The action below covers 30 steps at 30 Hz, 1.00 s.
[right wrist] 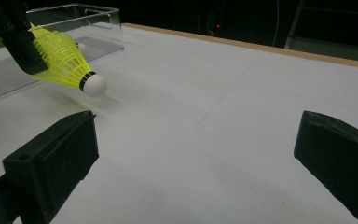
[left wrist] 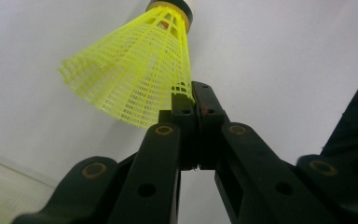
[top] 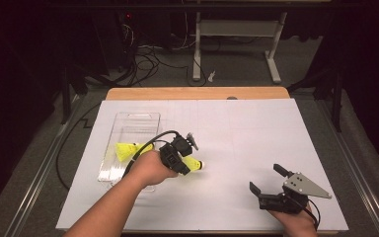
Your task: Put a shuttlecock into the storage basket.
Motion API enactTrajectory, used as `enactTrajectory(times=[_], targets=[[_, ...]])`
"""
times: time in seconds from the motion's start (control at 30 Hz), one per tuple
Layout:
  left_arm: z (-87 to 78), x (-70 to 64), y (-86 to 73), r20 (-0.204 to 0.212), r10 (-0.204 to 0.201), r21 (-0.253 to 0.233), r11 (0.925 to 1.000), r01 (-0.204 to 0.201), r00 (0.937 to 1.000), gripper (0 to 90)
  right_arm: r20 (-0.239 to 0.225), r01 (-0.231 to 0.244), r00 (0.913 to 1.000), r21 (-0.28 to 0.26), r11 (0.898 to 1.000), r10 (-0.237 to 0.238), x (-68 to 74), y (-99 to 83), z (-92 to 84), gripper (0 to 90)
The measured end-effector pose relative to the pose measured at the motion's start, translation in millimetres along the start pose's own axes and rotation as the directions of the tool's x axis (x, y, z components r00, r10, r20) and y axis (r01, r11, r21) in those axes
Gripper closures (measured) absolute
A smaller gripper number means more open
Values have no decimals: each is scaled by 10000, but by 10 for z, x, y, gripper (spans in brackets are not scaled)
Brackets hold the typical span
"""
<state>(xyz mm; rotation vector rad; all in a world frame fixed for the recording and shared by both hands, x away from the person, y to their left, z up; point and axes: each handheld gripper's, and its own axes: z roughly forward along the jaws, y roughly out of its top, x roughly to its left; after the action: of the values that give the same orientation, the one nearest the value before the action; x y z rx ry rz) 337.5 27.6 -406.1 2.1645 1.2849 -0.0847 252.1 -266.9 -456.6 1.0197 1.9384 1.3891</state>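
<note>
A yellow mesh shuttlecock [top: 196, 164] with a white cork hangs low over the white sheet, right of the clear box. My left gripper [top: 186, 165] is shut on the rim of its skirt. In the left gripper view the two jaws [left wrist: 191, 93] pinch the skirt's edge and the shuttlecock [left wrist: 135, 70] points cork-first away from the camera. The right gripper view has the same shuttlecock [right wrist: 63, 58] at upper left, cork slightly down. My right gripper [top: 265, 177] rests near the table's front right, open, with nothing between its jaws [right wrist: 196, 154].
A clear plastic box [top: 133, 116] lies on the left of the white sheet [top: 246, 128], with a second yellow shuttlecock [top: 126, 150] inside it. Its near wall shows in the right gripper view [right wrist: 102, 18]. A wooden table edge [top: 197, 93] runs along the back.
</note>
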Motion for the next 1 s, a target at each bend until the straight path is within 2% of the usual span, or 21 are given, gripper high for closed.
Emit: enactTrajectory(times=[0.3, 0.5, 0.7, 0.83, 1.0], targets=[[-46, 11, 31, -61, 7, -70, 10000, -7, 10000, 893, -61, -112, 9999, 3, 9999, 112, -19, 17, 71, 2], [-194, 81, -12, -272, 14, 67, 10000, -12, 9996, 893, -174, 7, 9998, 80, 10000, -5, 1, 11, 89, 2], [-407, 176, -4, -420, -68, -154, 9999, 62, 9991, 893, -15, -94, 10000, -48, 9999, 94, -26, 7, 14, 2], [-474, 236, -38, -450, -144, -240, 9996, 133, 9989, 893, 23, -140, 9999, -41, 9999, 140, -23, 17, 30, 2], [-511, 257, -86, -340, -181, -185, 9997, 175, 9993, 894, -95, 37, 9999, 118, 9999, -36, 5, 12, 81, 2]])
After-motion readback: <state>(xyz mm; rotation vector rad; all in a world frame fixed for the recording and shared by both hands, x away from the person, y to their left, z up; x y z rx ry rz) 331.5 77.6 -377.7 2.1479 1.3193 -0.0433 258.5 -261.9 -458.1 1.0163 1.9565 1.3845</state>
